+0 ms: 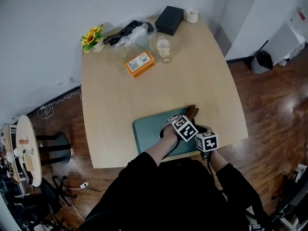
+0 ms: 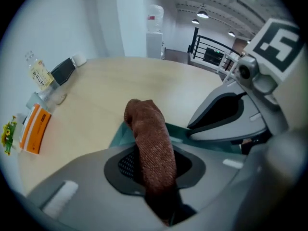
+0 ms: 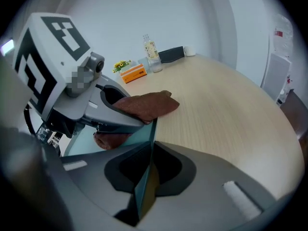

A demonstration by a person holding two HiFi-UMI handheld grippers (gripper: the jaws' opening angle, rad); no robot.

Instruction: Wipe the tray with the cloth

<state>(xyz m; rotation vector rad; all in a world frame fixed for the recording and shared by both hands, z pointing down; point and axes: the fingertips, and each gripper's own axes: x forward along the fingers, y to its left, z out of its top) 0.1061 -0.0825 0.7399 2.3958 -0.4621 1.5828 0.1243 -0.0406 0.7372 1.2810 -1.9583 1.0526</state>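
Note:
A teal tray (image 1: 147, 131) lies at the near edge of the wooden table (image 1: 192, 71). My left gripper (image 1: 188, 120) hovers over the tray's right part, shut on a brown cloth (image 1: 192, 111) whose free end hangs past the tray's far right corner. In the left gripper view the cloth (image 2: 151, 143) runs up from between the jaws. My right gripper (image 1: 203, 130) is just right of the left one, shut on the tray's right edge. In the right gripper view that edge (image 3: 144, 177) stands clamped between the jaws, with the cloth (image 3: 144, 105) and left gripper (image 3: 110, 114) beyond.
At the table's far end are an orange box (image 1: 140, 63), a small bottle (image 1: 163, 49), a glass (image 1: 142, 43), a black box (image 1: 169, 19), a tape roll (image 1: 192, 15) and a sunflower pot (image 1: 94, 37). A round stand (image 1: 29, 148) is on the floor at left.

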